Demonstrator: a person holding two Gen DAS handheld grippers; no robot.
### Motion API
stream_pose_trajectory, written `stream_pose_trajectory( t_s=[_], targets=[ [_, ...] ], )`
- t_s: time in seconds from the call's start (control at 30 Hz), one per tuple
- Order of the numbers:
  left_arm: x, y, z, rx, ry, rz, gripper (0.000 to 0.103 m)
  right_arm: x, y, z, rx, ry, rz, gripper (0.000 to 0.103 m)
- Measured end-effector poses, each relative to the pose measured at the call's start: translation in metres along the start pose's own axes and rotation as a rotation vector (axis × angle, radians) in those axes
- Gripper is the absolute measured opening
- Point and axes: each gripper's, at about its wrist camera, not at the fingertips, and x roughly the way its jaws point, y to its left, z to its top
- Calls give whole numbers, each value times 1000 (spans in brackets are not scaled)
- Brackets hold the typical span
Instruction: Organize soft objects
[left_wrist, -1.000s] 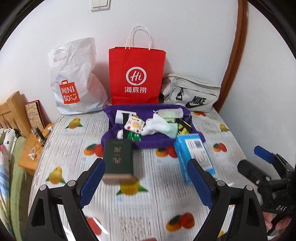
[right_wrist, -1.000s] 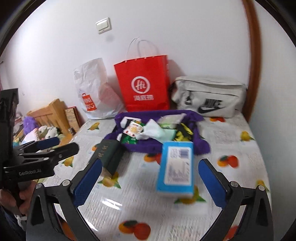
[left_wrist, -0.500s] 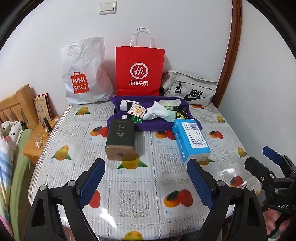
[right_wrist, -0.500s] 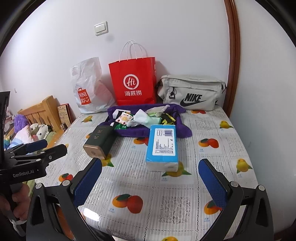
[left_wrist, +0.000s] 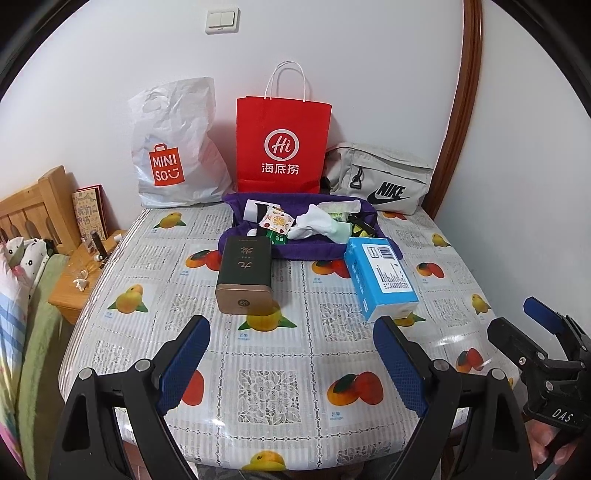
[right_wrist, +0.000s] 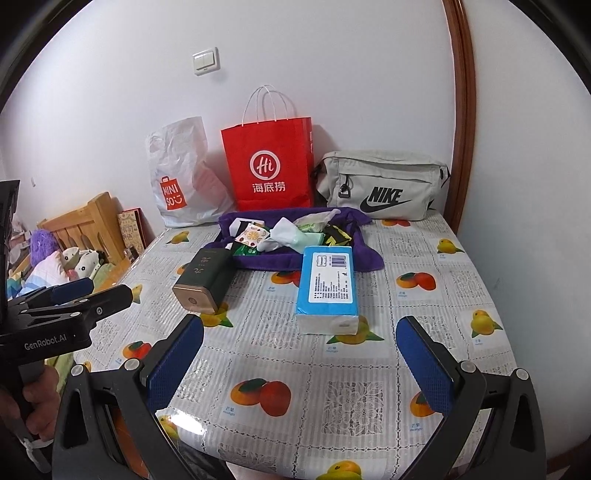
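Observation:
A purple cloth tray (left_wrist: 310, 251) (right_wrist: 295, 260) sits mid-table, holding a white sock (left_wrist: 314, 221) (right_wrist: 286, 234), small packets and other soft bits. In front of it lie a dark green box (left_wrist: 245, 271) (right_wrist: 205, 278) and a blue tissue pack (left_wrist: 380, 275) (right_wrist: 328, 284). My left gripper (left_wrist: 291, 363) hovers open over the table's near edge, nothing between its blue pads. My right gripper (right_wrist: 299, 363) is open too, likewise short of the objects. Each gripper shows at the edge of the other's view.
Against the wall stand a white Miniso bag (left_wrist: 173, 147), a red paper bag (left_wrist: 282, 144) and a grey Nike pouch (left_wrist: 380, 181). A wooden nightstand (left_wrist: 74, 280) and a bed with soft toys (right_wrist: 74, 258) lie to the left. The fruit-print tablecloth (left_wrist: 269, 384) covers the table.
Both grippers have drawn back from the tray toward the table's near edge, so the box and tissue pack now sit farther ahead. Both stayed open.

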Motion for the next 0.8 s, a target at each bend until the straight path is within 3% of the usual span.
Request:
stream_pose_trajectory(
  t_s=[0.8],
  targets=[
    [-3, -3, -2, -2, -1, 1, 90, -6, -1, -3, 10, -5, -3, 103]
  ],
)
